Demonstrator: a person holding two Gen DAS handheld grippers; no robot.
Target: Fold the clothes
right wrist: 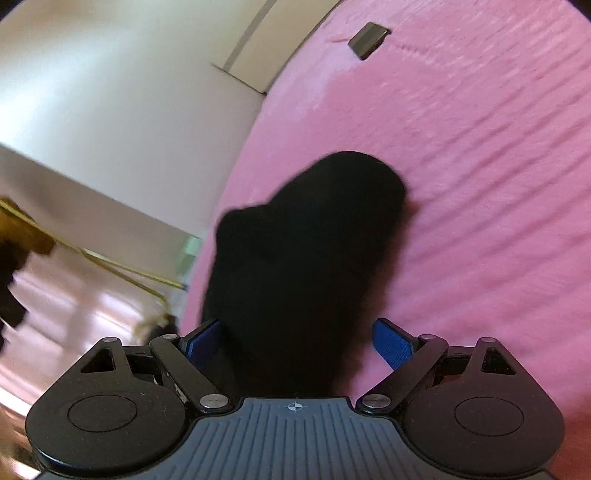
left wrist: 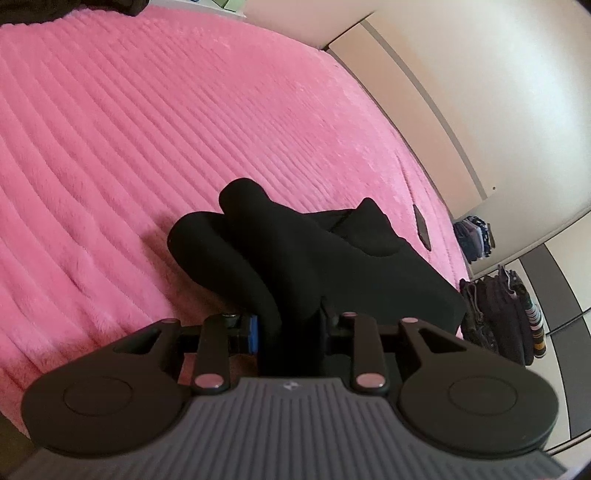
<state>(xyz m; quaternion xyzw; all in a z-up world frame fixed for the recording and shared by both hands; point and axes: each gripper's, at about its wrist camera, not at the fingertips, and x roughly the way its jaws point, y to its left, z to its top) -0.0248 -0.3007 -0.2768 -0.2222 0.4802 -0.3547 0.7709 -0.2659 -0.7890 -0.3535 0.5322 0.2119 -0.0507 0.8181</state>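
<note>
A black garment [left wrist: 295, 251] lies bunched on the pink ribbed bedspread [left wrist: 147, 129], near the bed's right edge. My left gripper [left wrist: 288, 325] is shut on a thick fold of it; one blue pad [left wrist: 253, 332] shows beside the cloth and the other is hidden. In the right wrist view the same black garment [right wrist: 306, 240] fills the space in front of the camera, over the pink bedspread [right wrist: 480, 147]. My right gripper [right wrist: 295, 332] stands open wide, with the cloth between its blue pads [right wrist: 391, 343], and I see no pinch on it.
A small dark flat object [left wrist: 421, 225] lies on the bed near the edge, seen again as a dark flat object [right wrist: 369, 38]. Piles of dark clothes [left wrist: 498, 314] sit beyond the bed beside pale wardrobe doors [left wrist: 480, 92]. Another black item [left wrist: 74, 9] is at the far corner.
</note>
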